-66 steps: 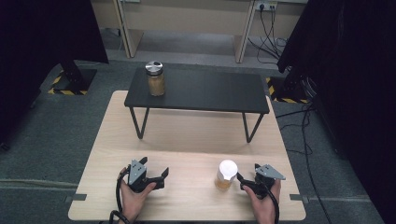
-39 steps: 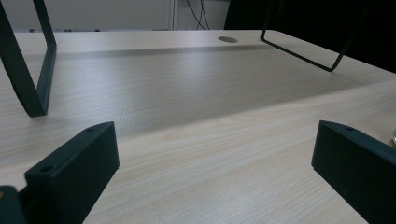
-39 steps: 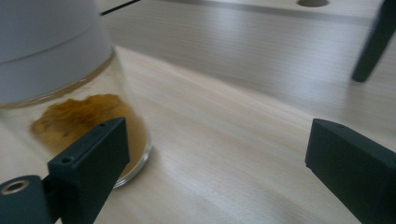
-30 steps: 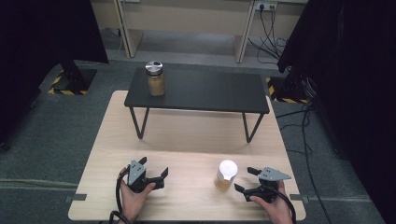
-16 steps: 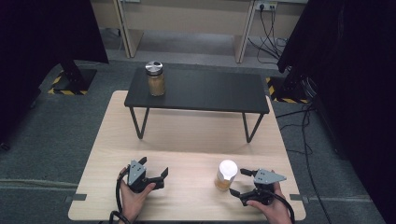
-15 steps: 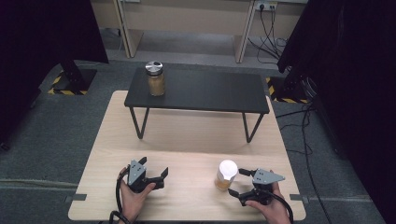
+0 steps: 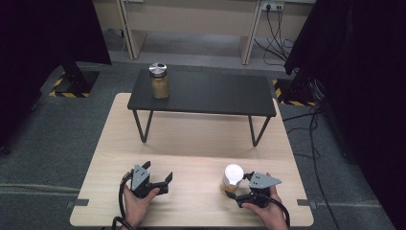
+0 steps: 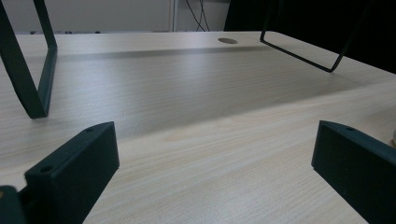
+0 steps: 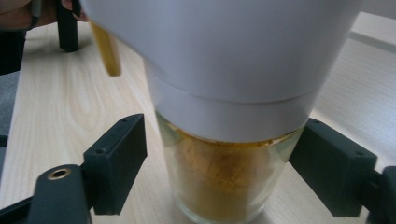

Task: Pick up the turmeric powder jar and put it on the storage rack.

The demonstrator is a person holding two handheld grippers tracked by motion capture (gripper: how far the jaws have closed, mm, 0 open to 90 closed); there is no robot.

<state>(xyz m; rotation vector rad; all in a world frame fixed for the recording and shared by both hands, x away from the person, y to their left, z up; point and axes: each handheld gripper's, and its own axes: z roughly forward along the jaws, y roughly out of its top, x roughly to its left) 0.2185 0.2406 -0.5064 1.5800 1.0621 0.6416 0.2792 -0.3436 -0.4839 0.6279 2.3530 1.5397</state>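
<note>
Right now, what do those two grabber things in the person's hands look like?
Both are black. The left gripper and the right gripper each carry a grey three-cornered plate on top and end in two flat, blocky black jaws with small round holes. A black cable loops from the left one. No sleeves show.

A light wooden table [image 7: 191,143] stands on grey carpet [image 7: 72,129]. On the table's far half sits a low black stand [image 7: 210,91] on thin metal legs. Beyond the table, pale desk panels [image 7: 191,19] run along the back, with a wall socket [image 7: 272,5] and dark cables [image 7: 277,33] hanging to the floor. Black curtains [image 7: 354,72] flank the table on both sides. Left of the table, a black base [image 7: 74,81] bears yellow-black hazard tape; a like one lies to the right.
</note>
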